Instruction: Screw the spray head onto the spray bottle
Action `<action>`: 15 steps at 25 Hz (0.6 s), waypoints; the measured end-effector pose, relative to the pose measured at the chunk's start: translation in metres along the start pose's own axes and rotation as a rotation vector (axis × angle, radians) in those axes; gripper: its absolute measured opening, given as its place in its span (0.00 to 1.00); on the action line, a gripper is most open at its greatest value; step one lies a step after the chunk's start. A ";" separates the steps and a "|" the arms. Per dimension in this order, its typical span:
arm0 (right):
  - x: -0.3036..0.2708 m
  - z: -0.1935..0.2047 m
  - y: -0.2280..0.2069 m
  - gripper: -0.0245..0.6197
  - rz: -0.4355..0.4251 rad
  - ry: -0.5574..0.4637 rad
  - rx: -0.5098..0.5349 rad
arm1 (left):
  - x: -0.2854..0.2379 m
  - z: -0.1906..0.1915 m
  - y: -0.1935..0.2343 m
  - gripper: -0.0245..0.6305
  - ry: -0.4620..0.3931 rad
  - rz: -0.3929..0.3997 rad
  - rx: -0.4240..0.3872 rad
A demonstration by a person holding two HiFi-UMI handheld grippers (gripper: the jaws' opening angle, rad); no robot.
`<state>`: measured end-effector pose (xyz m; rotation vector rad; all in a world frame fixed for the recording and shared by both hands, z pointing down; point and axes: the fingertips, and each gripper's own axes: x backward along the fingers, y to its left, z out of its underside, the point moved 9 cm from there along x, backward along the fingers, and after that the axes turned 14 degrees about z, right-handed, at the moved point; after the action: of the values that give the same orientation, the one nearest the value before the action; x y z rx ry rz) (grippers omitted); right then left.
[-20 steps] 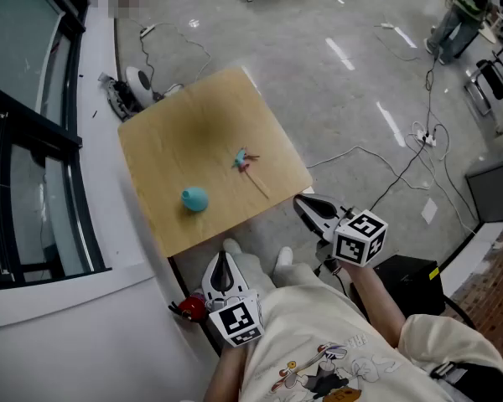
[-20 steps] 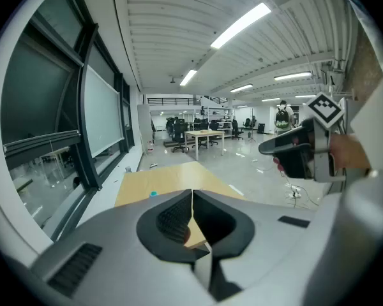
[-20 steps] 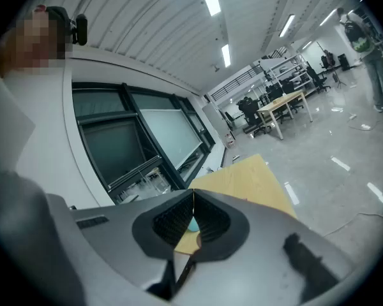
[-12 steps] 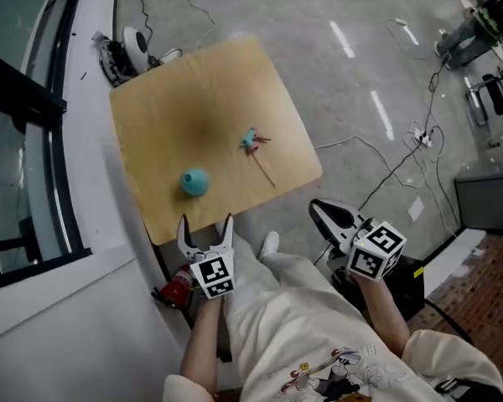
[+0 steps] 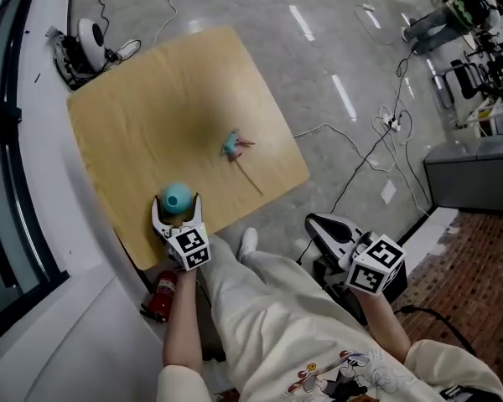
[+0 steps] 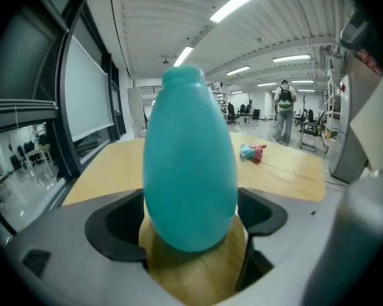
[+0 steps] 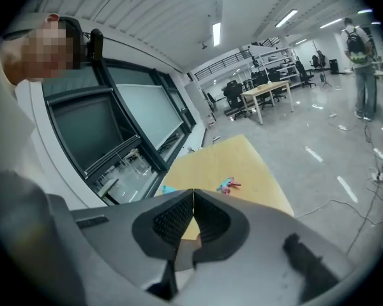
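A teal egg-shaped spray bottle (image 5: 177, 197) stands upright near the front left edge of the wooden table (image 5: 151, 107). My left gripper (image 5: 177, 212) is open, one jaw on each side of the bottle. In the left gripper view the bottle (image 6: 190, 171) fills the gap of the left gripper (image 6: 190, 227), and its pads do not press on it. The teal and pink spray head (image 5: 232, 146) lies on its side mid-table, its thin tube trailing toward the front. My right gripper (image 5: 327, 228) is shut and empty, off the table's right side over the floor; the spray head (image 7: 227, 185) shows beyond it.
A white device (image 5: 90, 43) and cables sit past the table's far left corner. More cables (image 5: 352, 141) run over the floor on the right. A red object (image 5: 160, 295) lies under the table's front edge by my leg. A window wall borders the left.
My left gripper has opened and moved forward from beside my body onto the table, so that its jaws now flank the bottle. The right gripper has stayed shut in about the same place.
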<state>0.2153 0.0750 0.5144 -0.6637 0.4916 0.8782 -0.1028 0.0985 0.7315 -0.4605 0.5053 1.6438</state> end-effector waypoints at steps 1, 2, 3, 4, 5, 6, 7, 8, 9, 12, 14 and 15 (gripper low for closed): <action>-0.008 -0.001 0.004 0.05 0.000 0.008 0.002 | -0.006 0.000 0.005 0.74 0.012 0.010 0.006; -0.015 -0.003 0.007 0.05 0.002 0.013 0.004 | -0.011 -0.002 0.009 0.72 0.019 0.016 0.009; -0.022 -0.005 0.009 0.05 0.004 0.016 0.004 | -0.016 -0.003 0.012 0.69 0.022 0.021 0.006; -0.029 -0.008 0.012 0.05 0.007 0.015 0.004 | -0.020 -0.007 0.014 0.69 0.025 0.029 -0.005; -0.037 -0.013 0.015 0.05 0.010 0.011 0.006 | -0.022 -0.012 0.015 0.68 0.029 0.042 -0.023; -0.045 -0.020 0.018 0.05 0.014 0.007 0.014 | -0.021 -0.020 0.015 0.68 0.031 0.057 -0.045; -0.053 -0.027 0.021 0.05 0.021 0.005 0.027 | -0.017 -0.031 0.014 0.68 0.032 0.074 -0.072; -0.063 -0.034 0.022 0.05 0.030 0.004 0.036 | -0.012 -0.042 0.012 0.68 0.034 0.093 -0.102; -0.073 -0.040 0.022 0.05 0.037 0.008 0.040 | -0.005 -0.053 0.010 0.68 0.041 0.112 -0.132; -0.117 -0.050 0.022 0.08 0.031 0.091 0.056 | 0.016 -0.080 0.006 0.68 0.078 0.165 -0.211; -0.152 -0.050 0.022 0.25 0.040 0.185 0.115 | 0.029 -0.093 0.004 0.68 0.106 0.191 -0.245; -0.171 -0.050 0.020 0.29 0.061 0.231 0.166 | 0.034 -0.100 0.004 0.68 0.116 0.203 -0.258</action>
<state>0.0983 -0.0421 0.5823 -0.6024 0.7874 0.8118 -0.1101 0.0689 0.6305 -0.7170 0.4379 1.8963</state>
